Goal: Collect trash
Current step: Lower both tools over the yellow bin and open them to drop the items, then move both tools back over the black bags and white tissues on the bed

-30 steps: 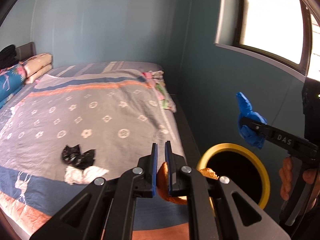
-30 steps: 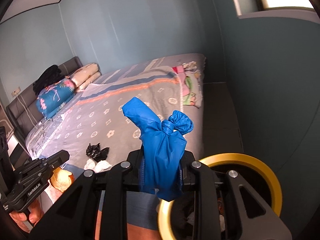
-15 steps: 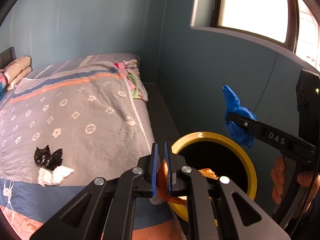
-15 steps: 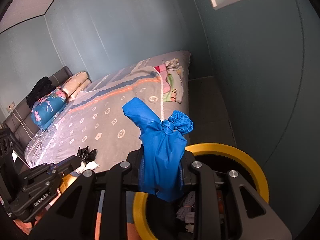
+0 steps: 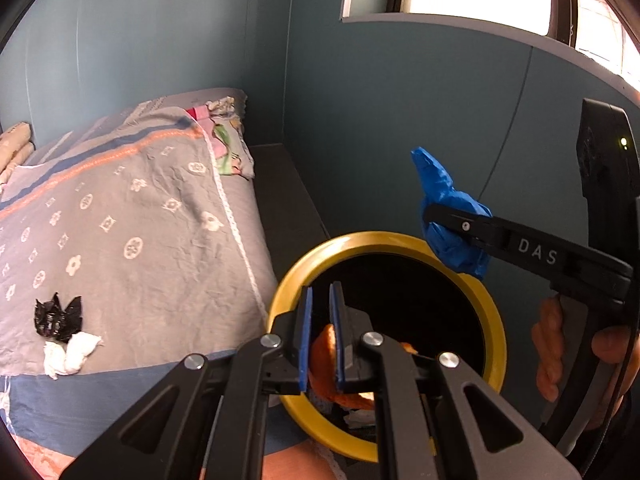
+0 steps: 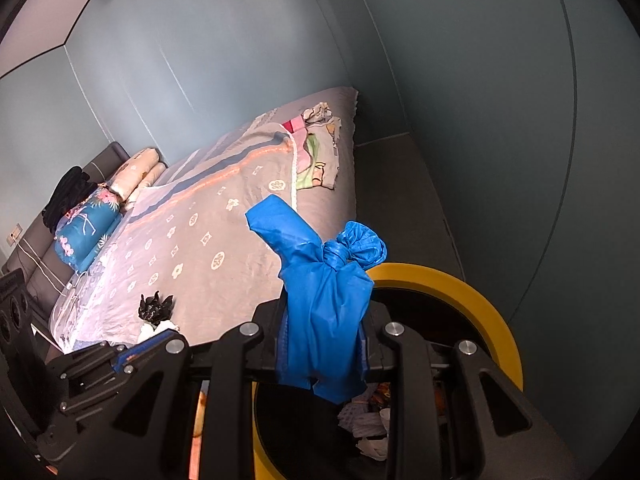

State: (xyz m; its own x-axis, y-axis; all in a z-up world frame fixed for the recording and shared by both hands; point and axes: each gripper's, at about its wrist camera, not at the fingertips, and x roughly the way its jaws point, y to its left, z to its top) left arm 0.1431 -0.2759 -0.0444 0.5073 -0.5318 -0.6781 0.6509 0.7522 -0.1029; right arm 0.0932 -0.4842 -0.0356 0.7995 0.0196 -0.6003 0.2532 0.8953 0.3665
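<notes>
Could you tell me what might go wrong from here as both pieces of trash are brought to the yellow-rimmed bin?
The orange scrap in the left tool sits over the near rim of the bin; released there, it may fall outside. The knotted blue bag in the right tool is bulky and may catch on the rim. The black scrap and white tissue on the bed could be forgotten.

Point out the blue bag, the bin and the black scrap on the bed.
blue bag (image 6: 324, 320): right wrist view, bag's body.
bin (image 5: 490, 312): left wrist view, yellow rim.
black scrap (image 5: 58, 320): left wrist view, its middle.
</notes>
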